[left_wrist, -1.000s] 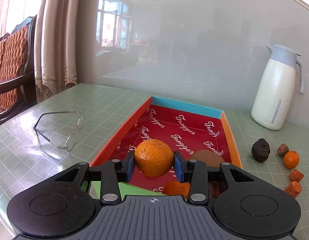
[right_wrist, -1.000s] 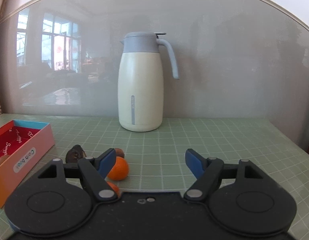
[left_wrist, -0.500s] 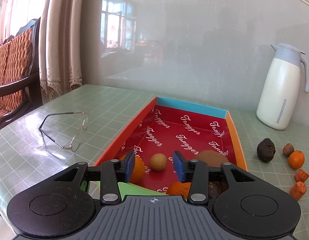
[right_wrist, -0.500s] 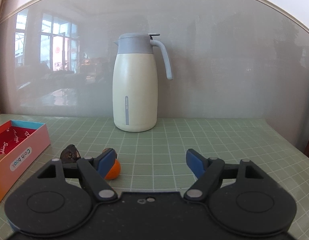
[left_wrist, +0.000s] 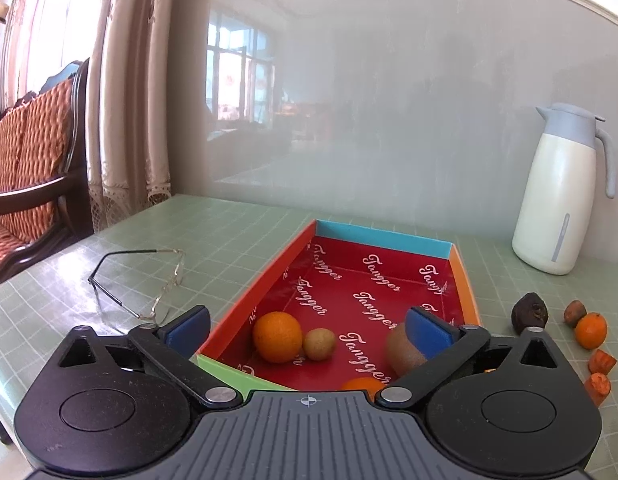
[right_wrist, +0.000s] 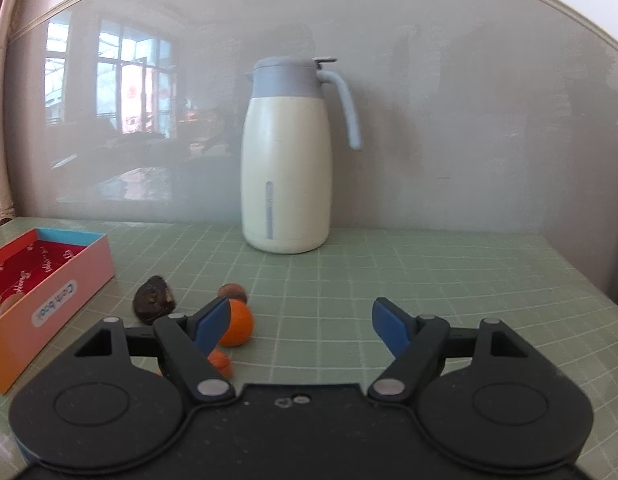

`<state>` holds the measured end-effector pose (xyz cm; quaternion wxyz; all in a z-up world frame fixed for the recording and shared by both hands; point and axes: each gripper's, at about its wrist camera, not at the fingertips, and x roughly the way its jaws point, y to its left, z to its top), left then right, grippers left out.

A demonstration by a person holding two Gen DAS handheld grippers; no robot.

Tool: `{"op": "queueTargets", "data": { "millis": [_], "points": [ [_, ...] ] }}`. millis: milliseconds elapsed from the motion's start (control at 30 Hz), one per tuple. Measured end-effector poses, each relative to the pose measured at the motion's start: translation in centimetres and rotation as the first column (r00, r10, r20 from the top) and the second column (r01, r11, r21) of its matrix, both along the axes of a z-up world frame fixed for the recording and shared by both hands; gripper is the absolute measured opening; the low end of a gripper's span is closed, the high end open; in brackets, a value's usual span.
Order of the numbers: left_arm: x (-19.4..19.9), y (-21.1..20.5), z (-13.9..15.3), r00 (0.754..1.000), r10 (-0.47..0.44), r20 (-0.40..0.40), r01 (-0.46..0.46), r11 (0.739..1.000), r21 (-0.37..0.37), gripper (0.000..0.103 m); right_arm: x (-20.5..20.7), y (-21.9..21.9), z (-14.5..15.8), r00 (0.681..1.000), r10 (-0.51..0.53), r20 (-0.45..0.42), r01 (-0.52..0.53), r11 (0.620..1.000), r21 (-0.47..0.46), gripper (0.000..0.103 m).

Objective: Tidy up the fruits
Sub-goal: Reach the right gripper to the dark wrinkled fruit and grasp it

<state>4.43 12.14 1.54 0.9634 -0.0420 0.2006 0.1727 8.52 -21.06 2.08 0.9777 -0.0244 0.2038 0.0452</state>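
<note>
Fruits lie partly in a box with a red lining and partly loose on the green checked table. From the left wrist, the left gripper hangs over the near end of the box with its jaws opening wide and nothing held between them. On the lining sit an orange, a small tan fruit touching it, a brown kiwi partly behind the right finger, and another orange fruit at the near edge. To the right of the box, on the table, are a dark wrinkled fruit, a small brown one, a small orange and two orange chunks. Glasses lie left of the box; a white jug stands by the wall.

From the right wrist, the right gripper is held over the table, jaws well apart and empty. The small orange sits just behind its left finger, the dark fruit and brown one beyond, the box at left, the jug straight ahead
</note>
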Motion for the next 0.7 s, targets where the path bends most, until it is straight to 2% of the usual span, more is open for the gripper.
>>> {"op": "queueTargets", "data": {
  "millis": [100,267,367,533,700],
  "points": [
    [-0.1,0.1,0.0,1.000,0.000,-0.002,0.000,1.000,0.004,0.103,0.0,1.1,-0.4,0.998,0.057,-0.021,-0.058,0.998,-0.022,0.078],
    [-0.4,0.6,0.2,1.000,0.012,0.004,-0.012,1.000,-0.005,0.103,-0.7,3.5,-0.8,0.990,0.141,-0.010,-0.141,0.985,-0.101,0.079],
    [-0.5,0.9,0.2,1.000,0.017,0.004,-0.017,1.000,-0.004,0.103,-0.8,4.9,-1.0,0.984,0.177,-0.012,-0.177,0.977,-0.117,0.079],
    [-1.0,1.8,0.2,0.999,0.034,0.006,-0.034,0.999,-0.008,0.103,-0.2,7.3,-1.1,0.980,0.200,0.004,-0.197,0.969,-0.148,0.079],
    [-1.4,3.1,0.1,0.998,0.065,-0.006,-0.065,0.998,0.001,0.103,1.1,9.0,-1.4,0.981,0.196,0.001,-0.194,0.972,-0.129,0.079]
  ]
}}
